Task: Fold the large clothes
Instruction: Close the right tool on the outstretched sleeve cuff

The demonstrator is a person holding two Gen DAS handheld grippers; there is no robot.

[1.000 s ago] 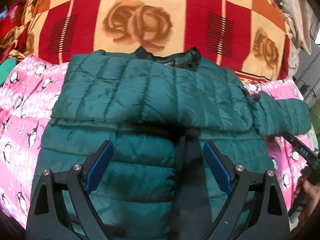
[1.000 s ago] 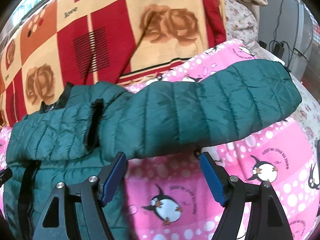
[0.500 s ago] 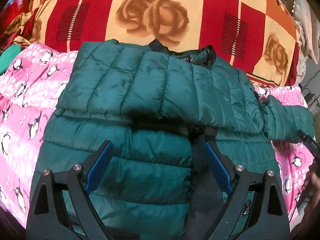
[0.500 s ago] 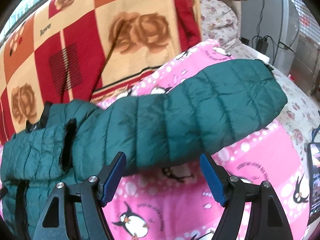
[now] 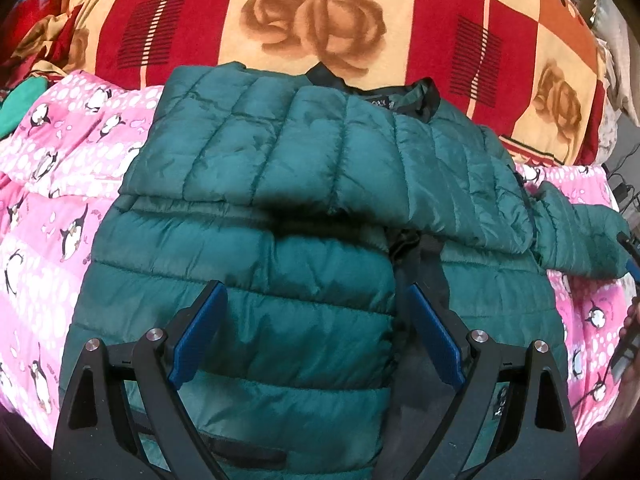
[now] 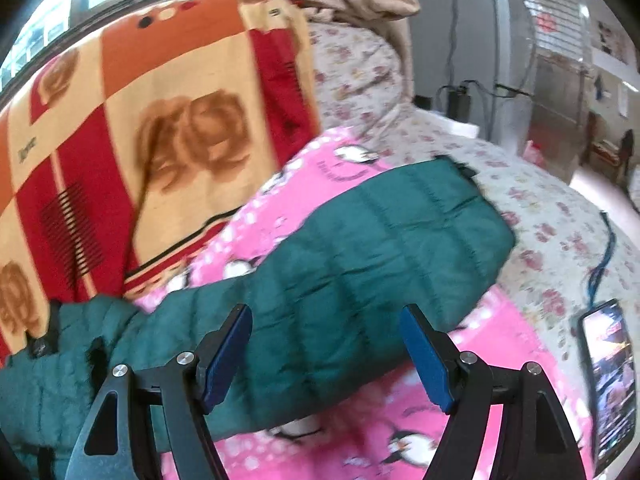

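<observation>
Lying across the middle of the left wrist frame, the jacket (image 5: 312, 216) is a green quilted one spread on a pink penguin sheet (image 5: 52, 184) that shows at the left and right edges. One sleeve is folded across its chest, running from the upper left of the garment toward the right, and the black collar (image 5: 424, 98) sits at the top centre against a red and orange rose blanket (image 5: 320, 20) filling the upper frame. At the bottom, the left gripper (image 5: 316, 334) hovers over the jacket's lower body with its blue pads spread wide and nothing between them, so it is released. In the right wrist frame, the rose blanket takes the upper left, and the jacket's other sleeve (image 6: 360, 268) stretches from the lower left up to the centre right, lying on the pink sheet with its cuff reaching a floral sheet (image 6: 560, 232). The right gripper (image 6: 326, 354) stands at the bottom centre, fingers apart and grasping nothing, the sleeve seen between them. A lit phone (image 6: 610, 380) lies at the lower right edge.
</observation>
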